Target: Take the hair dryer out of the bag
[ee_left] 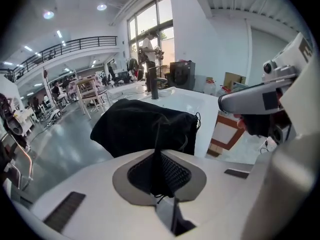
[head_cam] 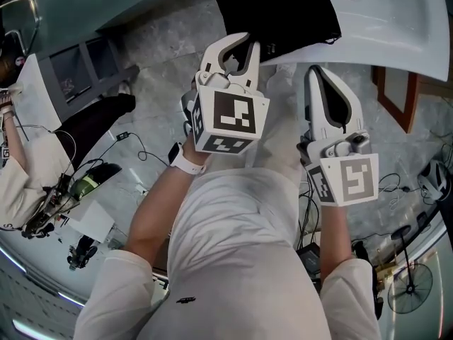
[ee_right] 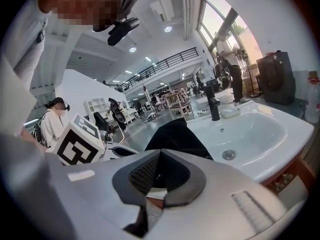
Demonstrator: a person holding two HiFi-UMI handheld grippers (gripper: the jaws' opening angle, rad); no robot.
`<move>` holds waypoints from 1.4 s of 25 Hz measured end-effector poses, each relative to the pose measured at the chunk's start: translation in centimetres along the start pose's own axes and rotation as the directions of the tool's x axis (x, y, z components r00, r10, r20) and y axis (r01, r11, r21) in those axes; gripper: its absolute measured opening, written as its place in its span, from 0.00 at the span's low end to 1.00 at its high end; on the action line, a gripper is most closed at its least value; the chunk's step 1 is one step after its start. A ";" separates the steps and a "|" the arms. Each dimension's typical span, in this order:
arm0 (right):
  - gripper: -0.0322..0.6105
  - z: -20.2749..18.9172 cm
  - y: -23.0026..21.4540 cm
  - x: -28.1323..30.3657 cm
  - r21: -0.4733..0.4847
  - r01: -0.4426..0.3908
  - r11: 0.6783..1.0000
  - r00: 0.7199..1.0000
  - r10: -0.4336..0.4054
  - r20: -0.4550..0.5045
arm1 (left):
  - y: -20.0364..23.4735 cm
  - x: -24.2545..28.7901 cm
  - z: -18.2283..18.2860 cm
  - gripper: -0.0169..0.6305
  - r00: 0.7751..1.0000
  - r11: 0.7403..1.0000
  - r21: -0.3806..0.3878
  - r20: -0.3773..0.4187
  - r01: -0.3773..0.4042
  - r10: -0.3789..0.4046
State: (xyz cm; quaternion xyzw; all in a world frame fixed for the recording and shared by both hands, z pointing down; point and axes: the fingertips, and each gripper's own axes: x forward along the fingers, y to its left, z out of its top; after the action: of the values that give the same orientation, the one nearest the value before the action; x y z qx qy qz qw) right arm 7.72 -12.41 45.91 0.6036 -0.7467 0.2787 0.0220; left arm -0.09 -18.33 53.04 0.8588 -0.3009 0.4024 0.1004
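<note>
The black drawstring bag (head_cam: 283, 13) lies on the left rim of the white sink (head_cam: 396, 20), part of it hanging over the edge. No hair dryer shows; the bag hides whatever is inside. My left gripper (head_cam: 239, 40) reaches up to the bag's near edge. In the left gripper view its jaws (ee_left: 156, 156) are closed on a thin black cord that runs up to the bag (ee_left: 135, 126). My right gripper (head_cam: 316, 71) hovers just right of it, short of the bag (ee_right: 175, 136), and is shut (ee_right: 159, 154) with nothing between its pads.
A black tap (ee_right: 214, 104) and a soap dish stand at the back of the sink basin (ee_right: 250, 129). A wooden frame (head_cam: 396, 98) sits under the sink. A seated person (head_cam: 21, 168), cables and a fan (head_cam: 410, 285) are on the floor around me.
</note>
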 end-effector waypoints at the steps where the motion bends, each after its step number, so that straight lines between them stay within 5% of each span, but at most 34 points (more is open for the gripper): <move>1: 0.05 -0.1 0.1 0.1 -0.002 -0.003 1.000 1.000 0.003 -0.004 | 0.1 0.0 0.0 0.06 1.000 1.000 -0.017 -0.001 0.007 -0.007; 7: 0.05 -0.8 0.4 1.2 -0.035 -0.014 0.999 1.000 0.013 -0.027 | 0.7 -0.3 0.7 0.06 0.999 0.993 -0.114 0.021 0.039 -0.037; 9: 0.17 -1.1 0.7 1.7 -0.047 -0.034 0.998 0.998 0.032 -0.046 | 0.9 -0.4 1.2 0.05 0.999 0.990 -0.133 0.031 0.041 -0.038; 25: 0.48 -3.2 0.9 7.8 -0.080 -0.121 0.989 0.966 0.099 -0.239 | 2.7 0.4 3.4 0.06 0.996 0.970 -0.237 0.083 0.053 -0.034; 35: 0.52 -3.7 -0.8 11.1 -0.142 -0.105 0.984 0.958 0.062 -0.280 | 3.5 0.9 3.1 0.06 0.996 0.963 -0.268 0.087 0.036 -0.013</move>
State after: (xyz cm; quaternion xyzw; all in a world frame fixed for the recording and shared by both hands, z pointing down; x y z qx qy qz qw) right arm 4.33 -20.71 53.44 0.5235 -0.7807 0.3012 0.1603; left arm 0.22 -22.80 51.43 0.8569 -0.3463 0.3199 0.2084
